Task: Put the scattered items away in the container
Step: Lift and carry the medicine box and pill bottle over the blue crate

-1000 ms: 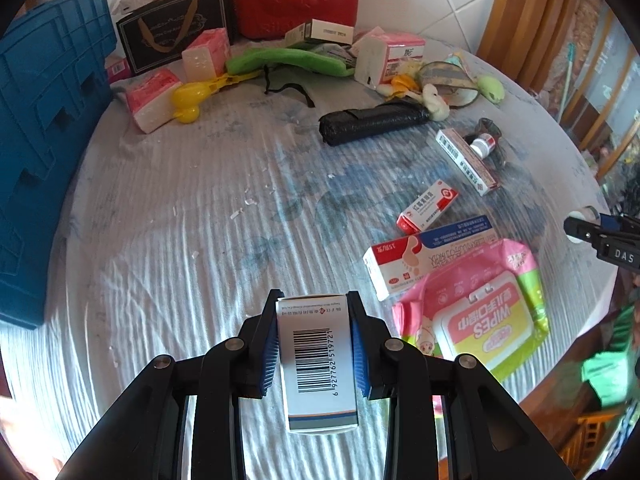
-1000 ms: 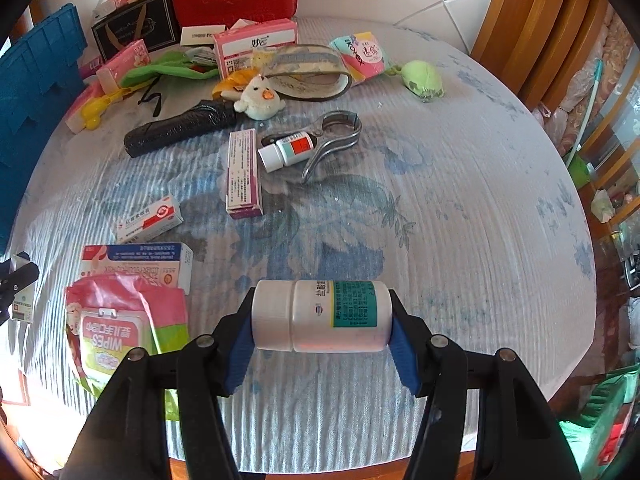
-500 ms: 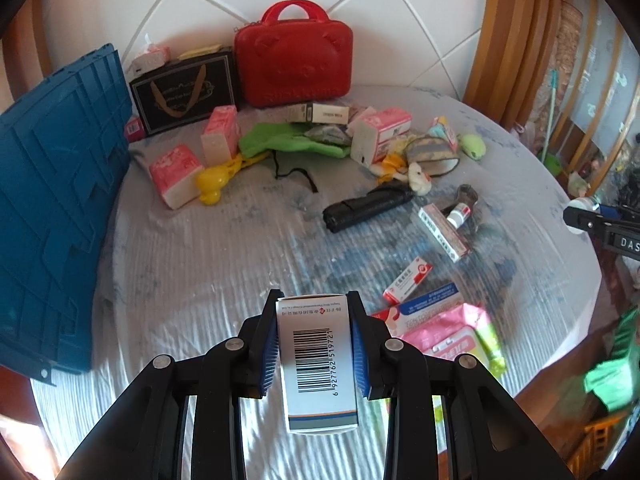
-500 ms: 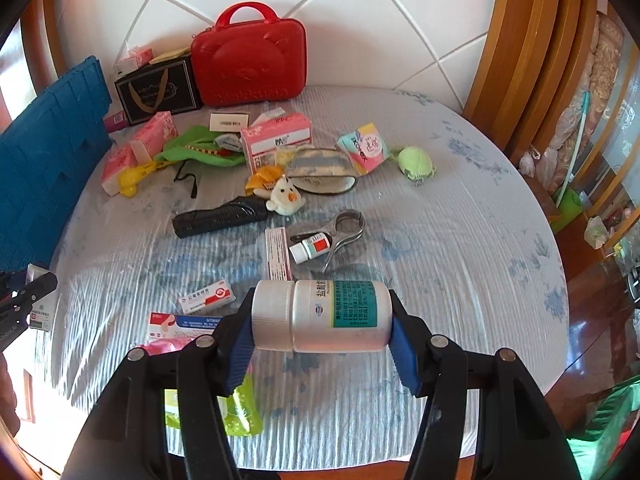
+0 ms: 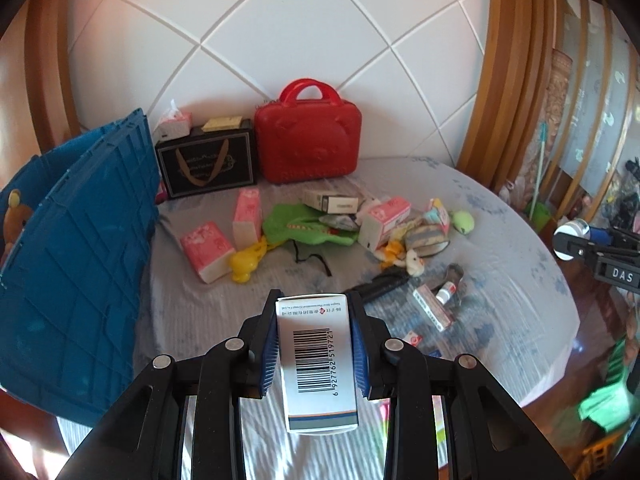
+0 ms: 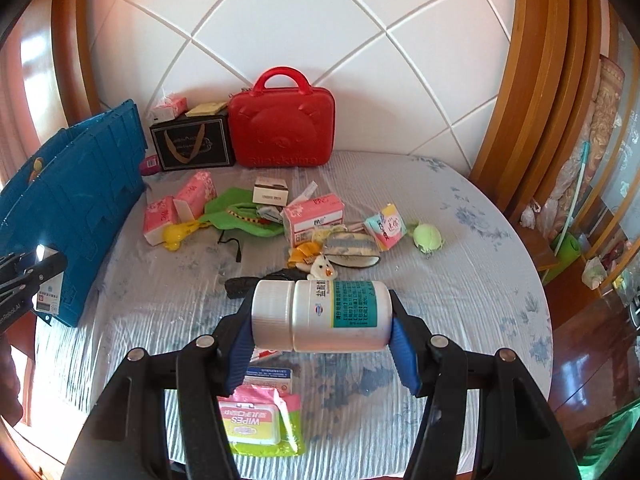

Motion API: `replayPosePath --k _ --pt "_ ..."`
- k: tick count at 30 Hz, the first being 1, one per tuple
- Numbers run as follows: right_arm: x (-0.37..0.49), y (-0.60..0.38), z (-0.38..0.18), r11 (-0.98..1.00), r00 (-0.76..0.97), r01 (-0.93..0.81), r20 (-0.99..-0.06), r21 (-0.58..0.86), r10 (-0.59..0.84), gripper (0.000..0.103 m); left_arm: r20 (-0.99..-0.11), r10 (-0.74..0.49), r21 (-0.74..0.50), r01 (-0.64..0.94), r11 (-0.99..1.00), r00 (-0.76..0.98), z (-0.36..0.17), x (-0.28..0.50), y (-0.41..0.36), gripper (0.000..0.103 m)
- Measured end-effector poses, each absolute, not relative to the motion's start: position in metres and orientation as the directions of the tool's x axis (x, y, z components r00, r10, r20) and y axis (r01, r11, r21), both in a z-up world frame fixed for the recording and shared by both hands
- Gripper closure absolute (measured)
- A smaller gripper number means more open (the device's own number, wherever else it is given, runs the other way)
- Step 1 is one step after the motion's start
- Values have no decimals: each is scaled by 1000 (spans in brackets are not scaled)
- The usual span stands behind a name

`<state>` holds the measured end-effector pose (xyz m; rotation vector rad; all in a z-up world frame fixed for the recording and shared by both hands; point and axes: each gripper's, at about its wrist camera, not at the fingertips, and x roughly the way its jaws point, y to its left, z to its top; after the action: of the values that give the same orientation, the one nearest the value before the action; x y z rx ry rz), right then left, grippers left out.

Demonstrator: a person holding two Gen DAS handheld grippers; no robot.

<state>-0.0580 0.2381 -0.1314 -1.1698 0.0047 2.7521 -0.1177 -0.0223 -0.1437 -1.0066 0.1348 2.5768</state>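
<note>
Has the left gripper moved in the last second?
Yes. The left gripper, shut on the barcode box, has pulled up and back: the table lies lower and smaller, and the red case shows whole.

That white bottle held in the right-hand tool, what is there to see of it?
The white bottle is a smooth, plastic-looking medicine bottle with a ribbed white cap on its left end and a teal label printed with small text. It lies sideways, clamped end to end between the blue pads of the right gripper, cap against one pad and base against the other. It hangs above the table, touching nothing else.
</note>
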Motion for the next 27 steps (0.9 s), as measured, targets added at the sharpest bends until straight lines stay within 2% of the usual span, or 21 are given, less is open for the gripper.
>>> replayPosePath --k 13,27 --pt "-89 155 -70 -997 -755 -26 -652 -70 65 45 -581 303 -86 -313 -946 -755 -69 -134 -93 73" --pt "-136 34 -36 -983 -796 154 -603 -105 -61 45 -530 247 -121 -217 -969 -811 -44 -150 -198 73"
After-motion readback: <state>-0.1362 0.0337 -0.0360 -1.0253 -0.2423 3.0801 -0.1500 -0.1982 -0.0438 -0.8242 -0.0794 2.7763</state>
